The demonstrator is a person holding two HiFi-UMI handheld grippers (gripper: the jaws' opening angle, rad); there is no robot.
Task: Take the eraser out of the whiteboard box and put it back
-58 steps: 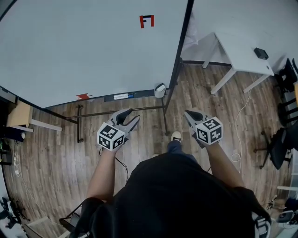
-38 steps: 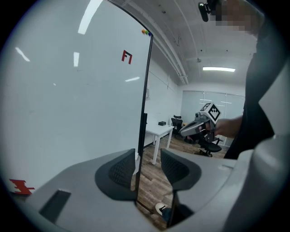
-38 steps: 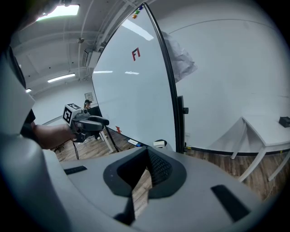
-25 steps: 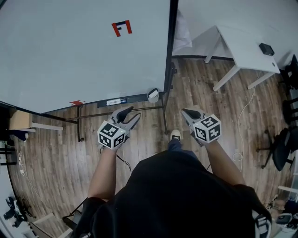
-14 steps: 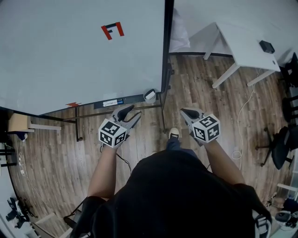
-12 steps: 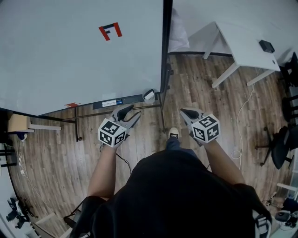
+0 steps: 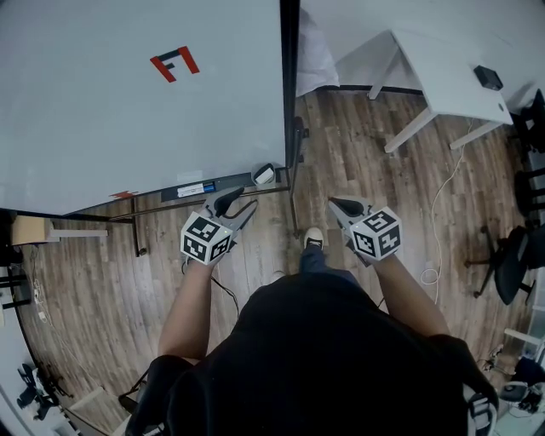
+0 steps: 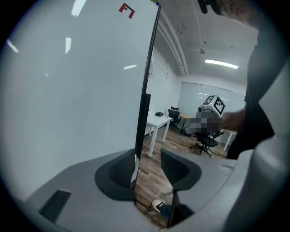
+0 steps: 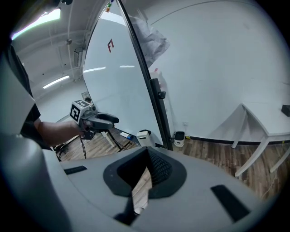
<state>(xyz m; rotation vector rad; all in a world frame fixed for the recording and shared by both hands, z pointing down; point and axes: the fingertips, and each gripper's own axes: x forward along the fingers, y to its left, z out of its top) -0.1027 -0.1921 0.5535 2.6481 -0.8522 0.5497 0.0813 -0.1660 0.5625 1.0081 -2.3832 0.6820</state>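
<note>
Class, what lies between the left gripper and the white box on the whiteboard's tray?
Head view: only the stand's thin crossbar and bare wood floor.

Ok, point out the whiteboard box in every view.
Head view: whiteboard box near the centre, at the lower right corner of the whiteboard.
Left gripper view: the box cannot be made out.
Right gripper view: the box is at lower centre, just above the jaws.
Shared landmark: the red mark on the whiteboard.
</note>
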